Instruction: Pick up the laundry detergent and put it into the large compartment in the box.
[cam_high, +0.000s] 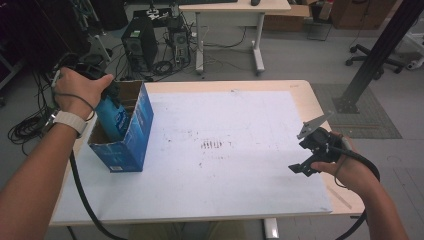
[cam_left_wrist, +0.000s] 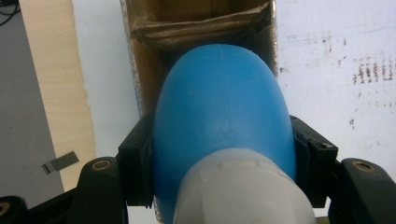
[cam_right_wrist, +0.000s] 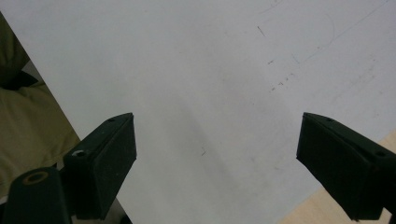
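Blue bottle (cam_left_wrist: 219, 112), label unreadable, in tongs (cam_left_wrist: 219, 154)

A white sheet (cam_high: 220, 150) marked with dark smudges is laid over a light wooden table (cam_high: 300, 90). Beyond the table, a black computer tower (cam_high: 139, 46) is seen on the grey floor amid tangled cables (cam_high: 165, 65). A second desk with white legs (cam_high: 235, 30) is placed farther back, and an office chair base (cam_high: 372, 55) is seen at the right beside a black post (cam_high: 377, 52).

Grey floor w/ desk (cam_high: 235, 7), PC tower (cam_high: 140, 47), cables, office chair (cam_high: 372, 57) behind.
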